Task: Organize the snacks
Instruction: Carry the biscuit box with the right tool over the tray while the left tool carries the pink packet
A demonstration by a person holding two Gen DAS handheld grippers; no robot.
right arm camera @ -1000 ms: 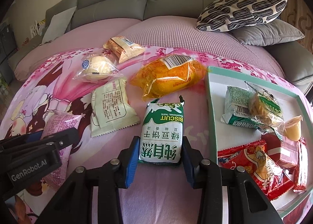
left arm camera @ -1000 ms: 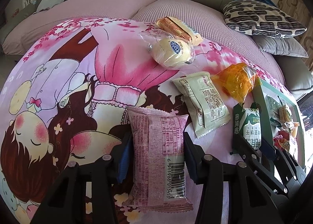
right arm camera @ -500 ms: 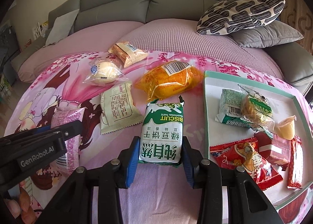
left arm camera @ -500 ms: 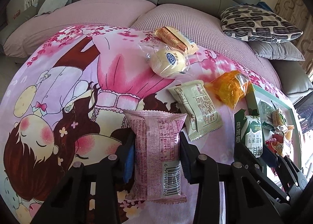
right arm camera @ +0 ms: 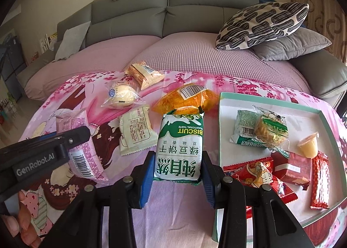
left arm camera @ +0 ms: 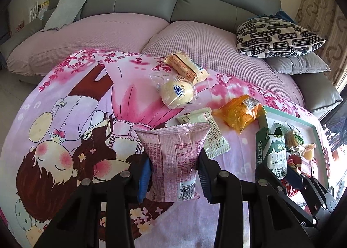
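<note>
The left gripper (left arm camera: 173, 174) clamps a pink snack packet (left arm camera: 174, 159) lifted above the cartoon blanket (left arm camera: 71, 105); the right gripper (right arm camera: 176, 174) pinches a green biscuit pack (right arm camera: 180, 148) just left of the white tray (right arm camera: 227, 150).

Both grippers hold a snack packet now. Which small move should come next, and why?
Probably carry the right gripper, shut on the green biscuit packet, rightward over the tray. The tray lies just beside it and has bare white floor near that edge.
</note>
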